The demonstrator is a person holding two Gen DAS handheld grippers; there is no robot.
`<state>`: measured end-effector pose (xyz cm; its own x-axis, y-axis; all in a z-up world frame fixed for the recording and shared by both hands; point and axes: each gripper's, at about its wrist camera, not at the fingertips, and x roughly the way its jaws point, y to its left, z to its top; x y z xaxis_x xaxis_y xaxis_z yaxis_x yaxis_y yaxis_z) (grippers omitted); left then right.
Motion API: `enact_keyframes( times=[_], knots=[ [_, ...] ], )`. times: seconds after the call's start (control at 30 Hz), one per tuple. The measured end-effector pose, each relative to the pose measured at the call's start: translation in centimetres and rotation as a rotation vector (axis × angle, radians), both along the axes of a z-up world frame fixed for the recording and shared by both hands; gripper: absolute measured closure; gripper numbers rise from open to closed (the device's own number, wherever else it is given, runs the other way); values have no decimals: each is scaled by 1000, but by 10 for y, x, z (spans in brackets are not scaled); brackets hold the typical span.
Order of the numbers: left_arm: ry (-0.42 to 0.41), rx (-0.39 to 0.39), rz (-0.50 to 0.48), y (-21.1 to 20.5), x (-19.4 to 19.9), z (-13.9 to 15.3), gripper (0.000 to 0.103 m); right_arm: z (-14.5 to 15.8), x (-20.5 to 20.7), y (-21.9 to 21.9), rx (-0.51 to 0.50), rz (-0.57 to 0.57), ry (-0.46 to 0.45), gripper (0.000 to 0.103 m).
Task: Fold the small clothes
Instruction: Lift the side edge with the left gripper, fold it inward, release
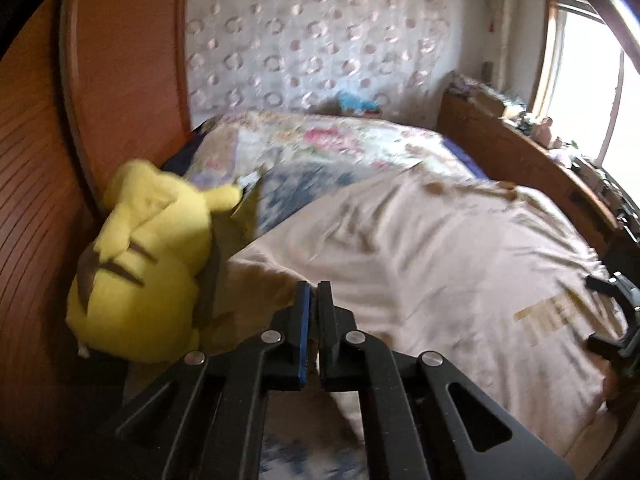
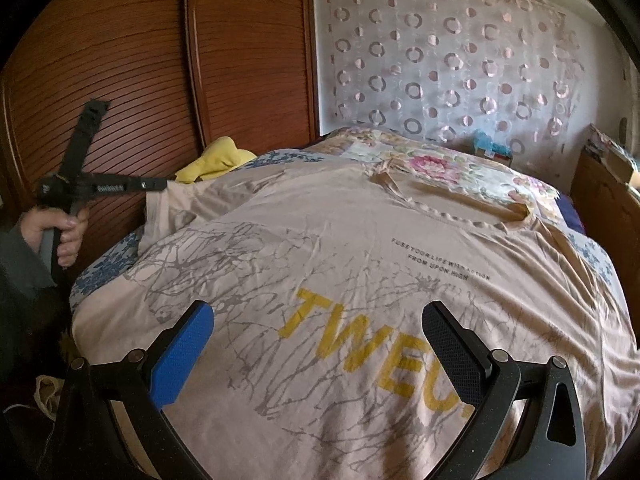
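The tee lies spread flat across the bed, filling the centre and lower part of the right wrist view, its yellow lettering facing up and its collar toward the upper right. The right gripper hovers low over the print at bottom centre, jaws spread wide, blue pad on the left, black pad on the right, nothing between them. At the left edge of that view a hand grips the handle of the left gripper, whose tip meets the tee's sleeve at its upper left corner. In the left wrist view the left gripper sits at bottom centre with its fingers pressed nearly together; whether cloth is pinched there, I can't tell, the view is blurred. A yellow plush lies at the left of that frame against the wooden wardrobe. A circle-patterned curtain hangs at the top, behind the bed.
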<state>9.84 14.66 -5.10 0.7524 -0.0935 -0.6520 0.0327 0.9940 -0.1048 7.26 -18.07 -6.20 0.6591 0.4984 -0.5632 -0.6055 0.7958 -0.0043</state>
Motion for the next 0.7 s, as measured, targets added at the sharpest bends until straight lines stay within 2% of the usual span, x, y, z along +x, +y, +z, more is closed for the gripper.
enact_keyframes(
  times=[0.3, 0.47, 0.53, 0.6, 0.7],
  knots=[
    [-63, -5, -171, -76, 25, 39, 99, 2, -5, -10, 27, -49, -3, 0],
    [-78, 0, -218, -99, 26, 47, 99, -1, -9, -10, 42, -73, -1, 0],
    [-81, 3, -215, -102, 22, 47, 93, -3, -11, -8, 46, -79, 2, 0],
    [-85, 10, -204, -100, 18, 46, 76, -5, -13, -6, 47, -83, 5, 0],
    [-106, -3, -181, -92, 6, 43, 60, -7, -13, -4, 46, -84, 10, 0]
  ],
)
